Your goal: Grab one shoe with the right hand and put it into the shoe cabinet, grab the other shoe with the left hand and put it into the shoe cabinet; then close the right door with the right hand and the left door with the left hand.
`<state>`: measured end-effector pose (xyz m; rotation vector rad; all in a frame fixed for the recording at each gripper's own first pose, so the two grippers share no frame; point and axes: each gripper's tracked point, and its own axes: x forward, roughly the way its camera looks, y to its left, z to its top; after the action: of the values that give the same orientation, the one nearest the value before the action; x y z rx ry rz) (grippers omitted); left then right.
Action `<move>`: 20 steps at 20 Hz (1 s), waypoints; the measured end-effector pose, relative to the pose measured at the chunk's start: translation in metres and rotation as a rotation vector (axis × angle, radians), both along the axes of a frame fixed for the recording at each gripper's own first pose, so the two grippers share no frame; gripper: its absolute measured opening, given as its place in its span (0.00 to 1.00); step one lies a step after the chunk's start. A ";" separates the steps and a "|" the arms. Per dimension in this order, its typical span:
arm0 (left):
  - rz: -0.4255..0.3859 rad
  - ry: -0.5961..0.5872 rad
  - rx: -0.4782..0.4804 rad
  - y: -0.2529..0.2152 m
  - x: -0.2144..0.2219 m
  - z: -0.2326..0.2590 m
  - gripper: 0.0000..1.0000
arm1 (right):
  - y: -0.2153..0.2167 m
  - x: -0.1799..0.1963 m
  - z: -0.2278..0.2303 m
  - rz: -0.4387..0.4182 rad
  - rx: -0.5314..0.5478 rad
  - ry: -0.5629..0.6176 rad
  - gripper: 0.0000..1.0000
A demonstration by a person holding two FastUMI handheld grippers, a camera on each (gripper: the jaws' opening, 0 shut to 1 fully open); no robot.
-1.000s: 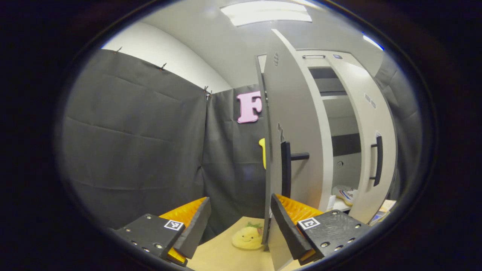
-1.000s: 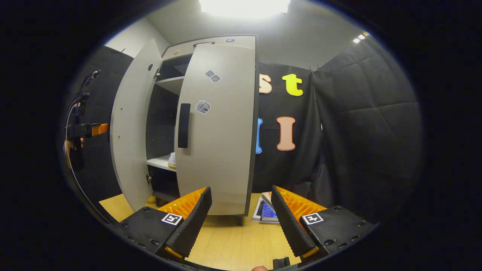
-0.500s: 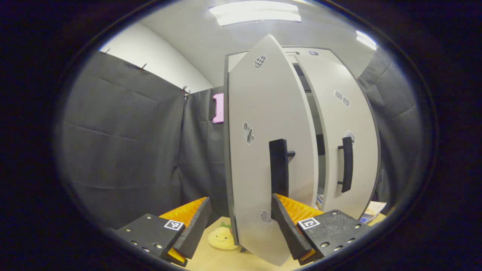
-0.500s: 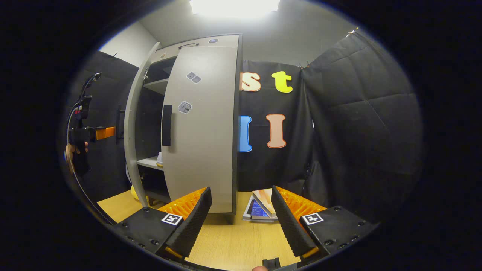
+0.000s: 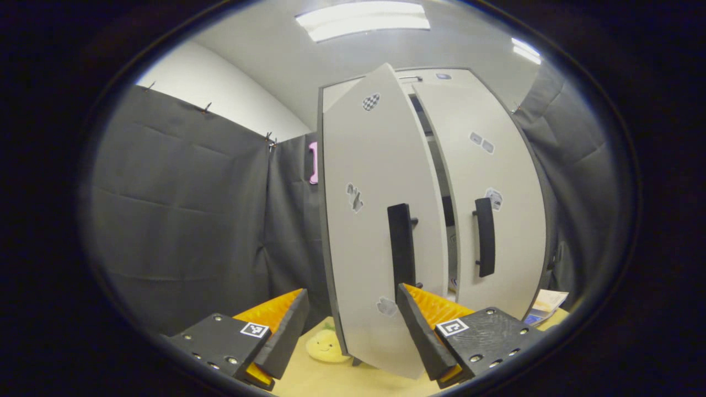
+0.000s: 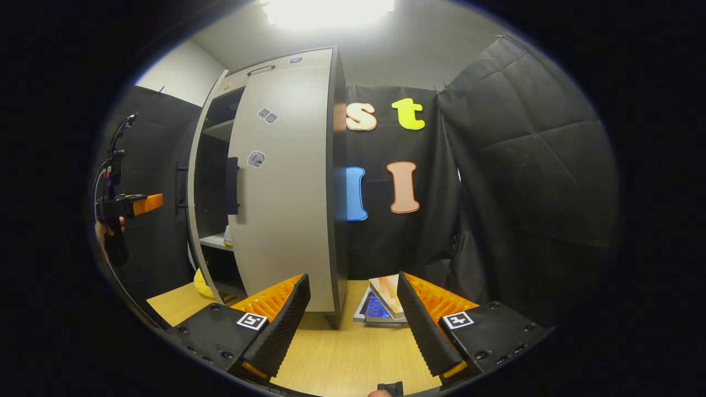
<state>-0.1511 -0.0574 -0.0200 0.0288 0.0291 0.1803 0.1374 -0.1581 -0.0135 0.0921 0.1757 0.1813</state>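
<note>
Left hand-held gripper (image 5: pixel 353 331) stands wide open, holding nothing, just before the nearly closed left door (image 5: pixel 380 231) of the shoe cabinet (image 6: pixel 276 182); its right finger overlaps that door's black handle (image 5: pixel 401 248) from this view, contact unclear. Right hand-held gripper (image 6: pixel 353 325) is wide open over the table (image 6: pixel 353 353), near the right door (image 6: pixel 287 182), ajar. One shoe (image 6: pixel 227 236) sits on the shelf inside

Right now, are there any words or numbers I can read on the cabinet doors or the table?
No words or numbers can be read here.
Stickers on the left door: too blurred to read.
Small patches on the right door: too small to read.
Booklets on the table: too blurred to read.
</note>
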 end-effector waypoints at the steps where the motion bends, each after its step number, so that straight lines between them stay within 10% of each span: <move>1: -0.003 -0.002 -0.002 0.002 -0.005 0.001 0.94 | 0.000 0.001 0.002 0.000 -0.003 -0.006 0.99; 20: -0.110 -0.006 -0.018 0.126 -0.054 0.000 0.94 | 0.086 -0.023 0.071 -0.098 -0.064 -0.118 0.96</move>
<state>-0.2046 0.0688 -0.0196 0.0121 0.0232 0.0698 0.1141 -0.0725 0.0578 0.0266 0.0594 0.0826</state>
